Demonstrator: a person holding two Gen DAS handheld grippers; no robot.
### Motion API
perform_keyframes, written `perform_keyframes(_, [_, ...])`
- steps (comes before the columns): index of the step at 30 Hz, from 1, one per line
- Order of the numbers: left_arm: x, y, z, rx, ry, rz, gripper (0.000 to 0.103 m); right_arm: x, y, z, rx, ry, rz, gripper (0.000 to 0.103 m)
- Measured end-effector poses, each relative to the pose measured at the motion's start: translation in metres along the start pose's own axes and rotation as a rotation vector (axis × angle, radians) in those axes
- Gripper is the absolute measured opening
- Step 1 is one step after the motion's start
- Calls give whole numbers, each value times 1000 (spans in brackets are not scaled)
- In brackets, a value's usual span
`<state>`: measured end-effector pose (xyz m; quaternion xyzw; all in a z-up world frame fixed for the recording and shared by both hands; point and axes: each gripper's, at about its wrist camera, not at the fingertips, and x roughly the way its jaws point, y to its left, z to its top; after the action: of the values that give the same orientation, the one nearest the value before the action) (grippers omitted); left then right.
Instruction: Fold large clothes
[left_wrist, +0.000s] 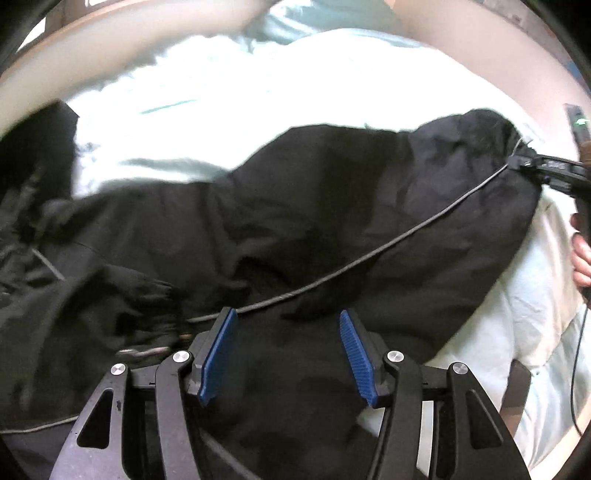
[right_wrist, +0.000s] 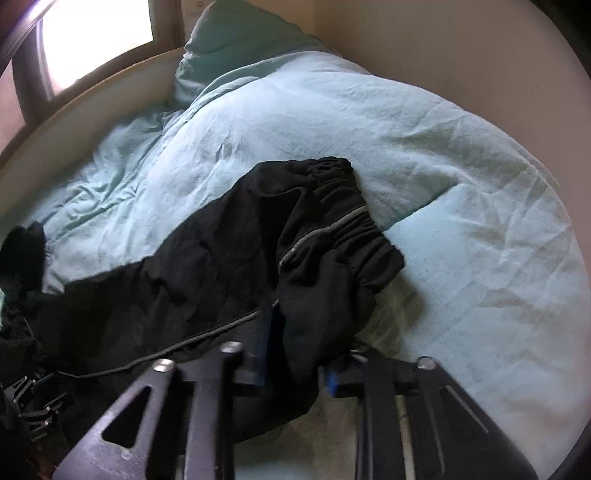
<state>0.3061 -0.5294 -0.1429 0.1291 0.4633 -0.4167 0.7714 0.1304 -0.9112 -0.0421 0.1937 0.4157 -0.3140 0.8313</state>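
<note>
A large black jacket (left_wrist: 295, 221) lies crumpled across a pale teal bed cover (left_wrist: 221, 92). A thin grey cord (left_wrist: 406, 232) runs along its hem. My left gripper (left_wrist: 288, 332) is open just above the black fabric, blue pads apart, nothing between them. In the left wrist view my right gripper (left_wrist: 517, 164) pinches the jacket's far right corner. In the right wrist view the right gripper (right_wrist: 295, 365) has its jaws closed on a fold of the jacket (right_wrist: 314, 288), whose elastic cuff (right_wrist: 354, 229) drapes ahead. The left gripper shows at the lower left (right_wrist: 33, 402).
The bed cover (right_wrist: 406, 147) fills most of the view, with a teal pillow (right_wrist: 240, 40) at the head by a window (right_wrist: 96, 37). Walls border the bed on the far and right sides. A hand (left_wrist: 581, 262) shows at the right edge.
</note>
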Motion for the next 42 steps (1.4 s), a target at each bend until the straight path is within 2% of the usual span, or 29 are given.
perform_keyframes(1, [-10,5,-1,-4,-16,0,60,2,0,2,14,7,13,38])
perform_keyframes(3, [-27,17,-3,-18,-42,3,60,1,1,4,50,-3,35,39])
perform_keyframes(4, [-35,25,-5,-24,-55,11,60,-1,5,6,51,-12,36,36])
perform_keyframes(6, [-50,37,-9,-34,-73,29,60,-11,18,3,22,-48,0,18])
perform_keyframes(7, [-58,47,-12,-42,-82,42,60,-17,27,3,1,-67,-13,14])
perform_keyframes(10, [-81,73,-26,-73,-105,72,60,-43,65,-2,-87,-157,-20,14])
perform_keyframes(14, [-107,116,-45,-119,-127,114,60,-77,143,-19,-252,-274,-36,13])
perform_keyframes(21, [-148,189,-78,-207,-151,152,59,-99,281,-49,-427,-292,56,13])
perform_keyframes(28, [-193,252,-115,-246,-163,206,59,-103,406,-82,-538,-256,190,13])
perform_keyframes(31, [-211,275,-131,-278,-176,217,59,-109,458,-101,-582,-241,276,13])
perform_keyframes(34, [-227,297,-149,-311,-187,236,59,-109,511,-125,-619,-186,382,13])
perform_keyframes(37, [-237,316,-169,-346,-178,256,59,-94,563,-157,-661,-97,453,13])
perform_keyframes(42, [-251,348,-209,-410,-156,286,59,-17,639,-236,-732,169,465,13])
